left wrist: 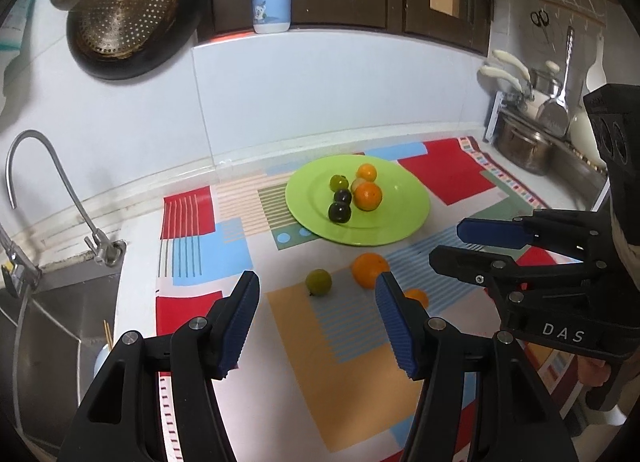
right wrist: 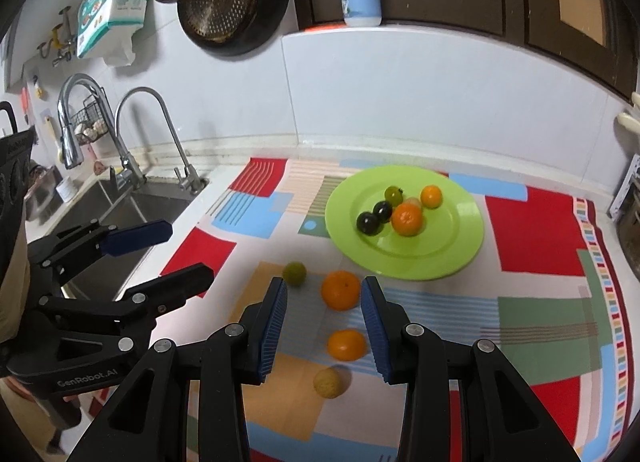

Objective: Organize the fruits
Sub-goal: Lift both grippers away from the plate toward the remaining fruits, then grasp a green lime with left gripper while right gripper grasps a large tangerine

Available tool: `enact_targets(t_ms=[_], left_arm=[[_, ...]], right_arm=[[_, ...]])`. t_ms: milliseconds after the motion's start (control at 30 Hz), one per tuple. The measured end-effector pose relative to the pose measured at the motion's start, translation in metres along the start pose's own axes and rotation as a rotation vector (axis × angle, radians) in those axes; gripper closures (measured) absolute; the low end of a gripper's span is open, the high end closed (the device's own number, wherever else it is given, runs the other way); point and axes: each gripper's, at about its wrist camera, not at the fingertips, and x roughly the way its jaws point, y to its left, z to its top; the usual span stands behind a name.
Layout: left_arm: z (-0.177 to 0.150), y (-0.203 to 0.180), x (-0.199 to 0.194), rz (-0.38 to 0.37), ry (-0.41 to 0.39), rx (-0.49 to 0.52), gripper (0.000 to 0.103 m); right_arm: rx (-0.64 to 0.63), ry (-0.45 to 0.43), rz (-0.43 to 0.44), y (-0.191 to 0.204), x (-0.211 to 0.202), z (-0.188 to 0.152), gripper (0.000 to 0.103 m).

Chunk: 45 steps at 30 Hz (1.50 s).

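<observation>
Right hand-held gripper (right wrist: 324,328): its jaws stand apart and hold nothing; it points down at the loose fruits, and the big orange (right wrist: 341,290) shows between its two blue pads, but the pads do not touch it.
Left hand-held gripper (left wrist: 316,320): also open and empty, wider than the right one; the green fruit (left wrist: 319,282) lies ahead of it, between its pads in the view, not touched.
Green plate (right wrist: 452,258): it stands toward the back edge of the table (right wrist: 224,190), on the coloured cloth (right wrist: 536,238); it already carries two oranges, two dark fruits, one green fruit and one pale fruit that is half hidden.
Loose fruits: four lie on the cloth in front of the plate, nearer the front edge: the big orange, the green fruit just to its left, a smaller orange (right wrist: 347,345) nearer the camera, and a yellowish fruit (right wrist: 328,382) nearest of all.
Step in hand: I judge it is the approach to the next pick; part of the fruit is on the plate, part is still left.
Next move: the right hand-held gripper must go lower until the pads stand on both sides of the big orange, then close gently, because a round fruit can roll away. Then lift and carry it to a free place on the plate.
</observation>
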Motion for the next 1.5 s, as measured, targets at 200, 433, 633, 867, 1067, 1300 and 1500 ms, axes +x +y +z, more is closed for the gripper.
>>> enact_targets(t_ms=[200,433,633,867,1067,1300,1500], left_arm=[[-0.001,0.004,0.02,-0.01,0.024,0.064,0.044],[-0.003,0.006,0.047,-0.042,0.072,0.096,0.044],[-0.004,0.009,0.069,-0.062,0.098,0.117,0.044],[-0.006,0.014,0.092,-0.086,0.125,0.154,0.044],[-0.007,0.015,0.108,-0.122,0.145,0.163,0.044],[-0.007,0.016,0.128,-0.154,0.182,0.153,0.049],[-0.01,0.017,0.142,-0.182,0.218,0.152,0.057]], right_arm=[[-0.003,0.056,-0.013,-0.002,0.02,-0.003,0.064],[-0.029,0.121,-0.019,-0.009,0.047,-0.003,0.064],[-0.048,0.178,0.002,-0.014,0.072,-0.002,0.064],[-0.073,0.243,0.021,-0.014,0.1,-0.001,0.064],[-0.075,0.271,0.015,-0.017,0.114,0.0,0.052],[-0.064,0.282,0.01,-0.026,0.124,0.003,0.052],[-0.073,0.289,0.031,-0.024,0.131,0.005,0.052]])
